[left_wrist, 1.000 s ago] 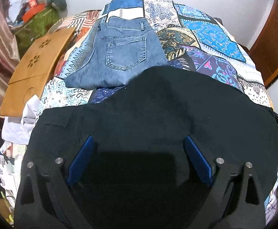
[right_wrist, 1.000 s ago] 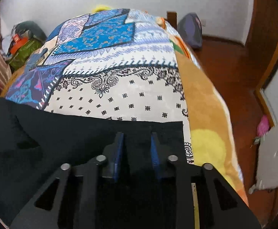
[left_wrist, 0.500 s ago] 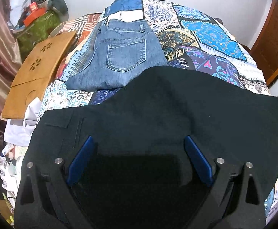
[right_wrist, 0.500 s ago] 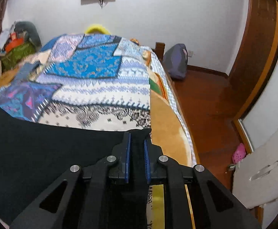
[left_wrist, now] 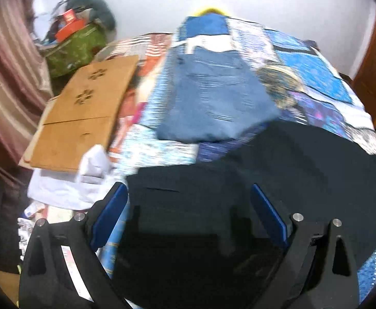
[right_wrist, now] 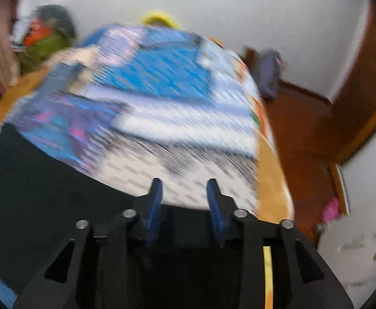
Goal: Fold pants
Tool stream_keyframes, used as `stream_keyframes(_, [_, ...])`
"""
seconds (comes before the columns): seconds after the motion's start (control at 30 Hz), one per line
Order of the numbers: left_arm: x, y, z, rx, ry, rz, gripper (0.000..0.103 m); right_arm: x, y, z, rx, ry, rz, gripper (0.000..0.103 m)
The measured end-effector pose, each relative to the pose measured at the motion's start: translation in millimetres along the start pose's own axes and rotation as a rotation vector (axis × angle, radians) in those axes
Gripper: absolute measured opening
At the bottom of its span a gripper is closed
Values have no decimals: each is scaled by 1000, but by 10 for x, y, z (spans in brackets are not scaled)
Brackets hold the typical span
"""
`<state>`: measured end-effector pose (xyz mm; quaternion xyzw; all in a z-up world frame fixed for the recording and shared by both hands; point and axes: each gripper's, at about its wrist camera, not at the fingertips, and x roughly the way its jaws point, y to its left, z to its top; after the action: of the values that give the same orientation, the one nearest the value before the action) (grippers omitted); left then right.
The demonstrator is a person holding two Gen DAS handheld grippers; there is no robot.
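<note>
Black pants (left_wrist: 278, 170) lie spread across the near end of the patterned bedspread (left_wrist: 314, 85). My left gripper (left_wrist: 188, 206) is open wide, its blue pads (left_wrist: 110, 211) straddling the pants' near left corner. In the right wrist view the pants (right_wrist: 38, 180) fill the lower left. My right gripper (right_wrist: 184, 200) is open, jaws apart with nothing between them, just past the pants' near right edge. Both views are motion-blurred.
Folded blue jeans (left_wrist: 213, 97) lie beyond the black pants. A brown board (left_wrist: 82, 113) and white cloth (left_wrist: 66, 182) sit at the bed's left side. The bed's orange right edge (right_wrist: 273, 170) drops to a wooden floor (right_wrist: 303, 134).
My right gripper was shut on the pants' edge half a second ago and has now opened and let go. The left gripper has shifted left toward the pants' corner.
</note>
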<state>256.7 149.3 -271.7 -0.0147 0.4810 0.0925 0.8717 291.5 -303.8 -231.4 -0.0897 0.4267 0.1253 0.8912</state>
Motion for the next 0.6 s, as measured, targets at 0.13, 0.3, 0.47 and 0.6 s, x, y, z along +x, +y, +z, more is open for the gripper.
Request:
stream_keyframes(0.13, [229, 470, 90, -51, 25, 34, 97, -50, 796, 344, -98, -59, 169, 45])
stream_keyframes(0.3, [591, 805, 74, -116, 95, -32, 87, 138, 1629, 656, -157, -51, 370, 51])
stream_keyframes(0.47, [894, 783, -9, -130, 179, -168, 72, 618, 2229, 818, -215, 29, 478, 51])
stream_keyframes(0.6, [917, 642, -60, -75, 182, -230, 45, 1064, 2488, 867, -231, 146, 512, 51])
